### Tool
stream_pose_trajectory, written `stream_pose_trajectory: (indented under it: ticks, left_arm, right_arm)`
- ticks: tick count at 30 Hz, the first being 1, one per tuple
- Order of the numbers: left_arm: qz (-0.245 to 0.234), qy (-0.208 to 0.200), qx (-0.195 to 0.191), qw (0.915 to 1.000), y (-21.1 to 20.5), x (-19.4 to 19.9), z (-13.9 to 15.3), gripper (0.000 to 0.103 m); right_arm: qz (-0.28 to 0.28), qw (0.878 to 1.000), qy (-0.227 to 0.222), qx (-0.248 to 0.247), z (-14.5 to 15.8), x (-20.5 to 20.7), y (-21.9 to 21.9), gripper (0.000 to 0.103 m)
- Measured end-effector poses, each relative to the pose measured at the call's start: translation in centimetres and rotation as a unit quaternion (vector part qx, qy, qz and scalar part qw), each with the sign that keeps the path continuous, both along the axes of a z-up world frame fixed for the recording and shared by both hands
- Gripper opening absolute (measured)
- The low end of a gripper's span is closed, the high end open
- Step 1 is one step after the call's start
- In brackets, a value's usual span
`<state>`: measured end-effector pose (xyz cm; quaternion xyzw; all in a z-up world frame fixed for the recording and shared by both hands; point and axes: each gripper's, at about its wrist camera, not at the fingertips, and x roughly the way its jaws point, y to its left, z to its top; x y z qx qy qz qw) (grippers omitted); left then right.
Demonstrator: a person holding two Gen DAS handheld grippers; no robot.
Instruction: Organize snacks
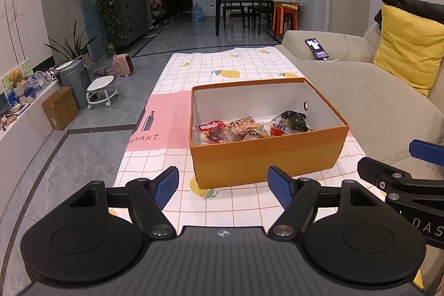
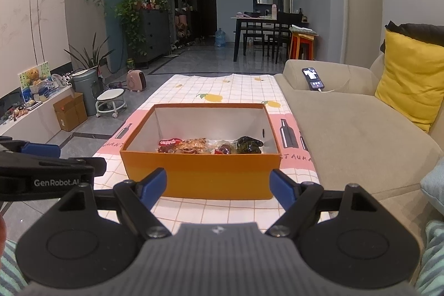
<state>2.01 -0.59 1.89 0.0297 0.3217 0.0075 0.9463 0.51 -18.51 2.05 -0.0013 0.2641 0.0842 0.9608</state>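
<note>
1. Left wrist view: the left gripper (image 1: 223, 186) hangs over the checked lemon-print tablecloth (image 1: 244, 65), blue pads spread wide, nothing between them.
2. Just ahead sits the open orange cardboard box with a white inside (image 1: 266, 154), and the snacks are already in it: a red-labelled clear packet (image 1: 212, 126), a crinkly packet of brown pieces (image 1: 244, 126) and a dark green wrapped snack (image 1: 295, 121), bunched along the near wall.
3. My read: these packets are light, soft and slick film, easily crushed. Pinch a sealed edge rather than the filled middle.
4. The right gripper's arm pokes in at the edge of this view, close alongside, so the two tools could bump.
5. Right wrist view: the right gripper (image 2: 219, 186) faces the same box square on, jaws wide apart and empty.
6. The box's tall near wall stands between the pads and the snacks, so any reach probably has to go over the rim and down.
7. Around: a beige sofa (image 2: 347, 124) hugs the table's right side with a charging phone (image 2: 313, 78) and a yellow cushion (image 2: 410, 82) on it; no loose snacks show on the cloth.
</note>
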Motion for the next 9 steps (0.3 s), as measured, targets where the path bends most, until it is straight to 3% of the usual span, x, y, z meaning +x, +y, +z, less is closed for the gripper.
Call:
stream_pose_trajectory:
  ticks: [9]
  left_arm:
    - [-0.008, -0.003, 0.01, 0.9999, -0.26, 0.09, 0.0, 0.086]
  right_arm:
    - [-0.004, 1.0, 0.008, -0.004, -0.44, 0.38, -0.35, 0.079]
